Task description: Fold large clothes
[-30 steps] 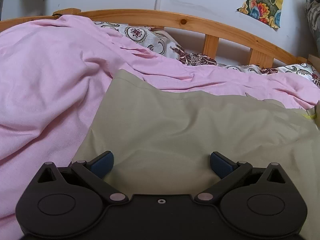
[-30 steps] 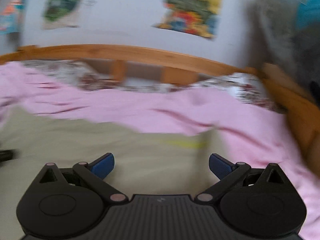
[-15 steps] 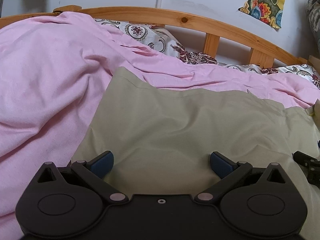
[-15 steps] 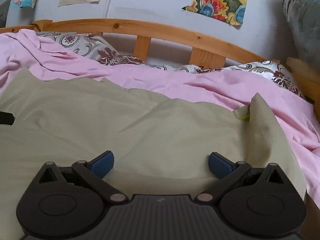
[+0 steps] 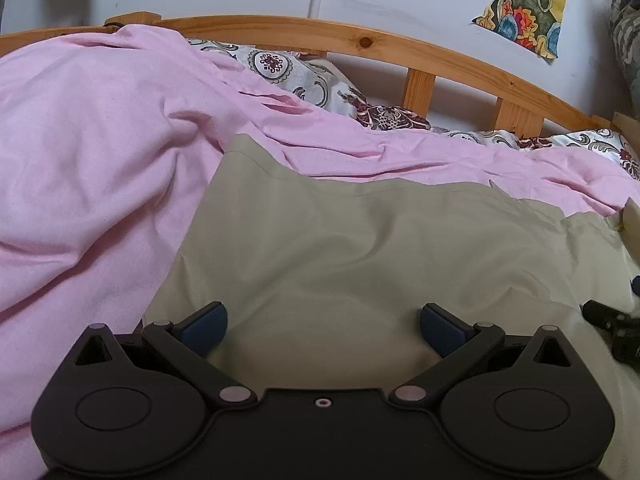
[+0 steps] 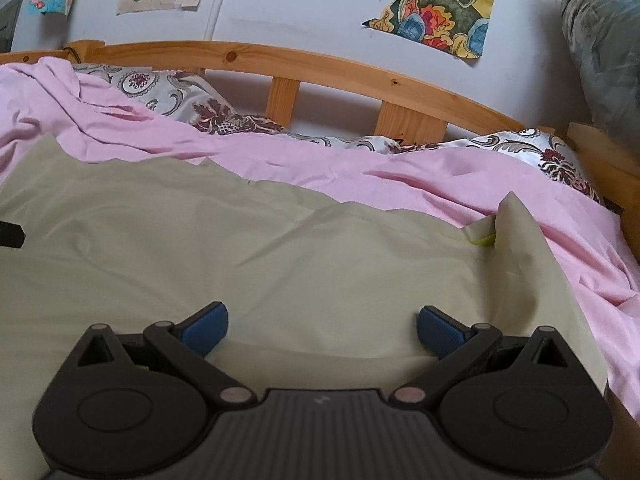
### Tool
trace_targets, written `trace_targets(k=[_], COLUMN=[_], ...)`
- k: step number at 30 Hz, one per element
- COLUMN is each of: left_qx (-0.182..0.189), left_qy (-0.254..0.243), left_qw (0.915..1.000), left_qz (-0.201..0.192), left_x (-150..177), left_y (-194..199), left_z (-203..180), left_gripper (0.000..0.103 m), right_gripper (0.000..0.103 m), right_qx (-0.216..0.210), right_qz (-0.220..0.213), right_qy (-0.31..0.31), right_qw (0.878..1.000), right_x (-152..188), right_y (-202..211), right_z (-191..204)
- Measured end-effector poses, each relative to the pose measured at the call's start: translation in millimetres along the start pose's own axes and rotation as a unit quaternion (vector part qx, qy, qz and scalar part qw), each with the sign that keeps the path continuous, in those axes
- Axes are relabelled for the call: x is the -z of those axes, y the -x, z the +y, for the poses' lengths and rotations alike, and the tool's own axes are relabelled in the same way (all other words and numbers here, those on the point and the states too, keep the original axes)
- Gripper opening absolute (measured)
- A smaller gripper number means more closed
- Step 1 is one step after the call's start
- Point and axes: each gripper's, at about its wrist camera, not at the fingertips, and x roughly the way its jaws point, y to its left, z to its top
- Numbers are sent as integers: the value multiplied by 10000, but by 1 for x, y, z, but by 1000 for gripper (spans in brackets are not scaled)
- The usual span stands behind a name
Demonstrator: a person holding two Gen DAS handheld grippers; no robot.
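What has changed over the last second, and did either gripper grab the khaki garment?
The right gripper swung left and settled over the khaki garment; its view went from blurred to sharp, and its edge now shows at the right of the left wrist view. The left gripper barely shifted. Neither took hold: both sets of jaws stay wide open. The garment lies as before on the pink sheet, its right corner flap sticking up.

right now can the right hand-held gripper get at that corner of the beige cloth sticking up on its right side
Probably yes. The right hand-held gripper is open and empty above the beige cloth, and the raised corner stands free ahead to its right with nothing between.
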Motion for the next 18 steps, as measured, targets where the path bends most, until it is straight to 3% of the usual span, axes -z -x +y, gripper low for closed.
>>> trace_targets(k=[3,7,10,18], left_qx=[7,10,31,39], left_qy=[-21,2,53,26], left_qw=[10000,10000,10000,10000], left_qz=[-56,-65,-50,-56], left_x=[2,2,2,2], left_y=[2,3,3,3], left_z=[0,-1,-1,0], left_gripper=[102,102,102,102], right_gripper=[103,103,103,102], right_qx=[-197,-18,127,-112], right_qz=[319,-8,168,241], right_qy=[-48,168,530,51], right_qw=[9993,9999,9984,9996], right_x=[-25,-51,-47,-39], right_y=[-6,-17,-45,-68], right_z=[-11,-1,16,6])
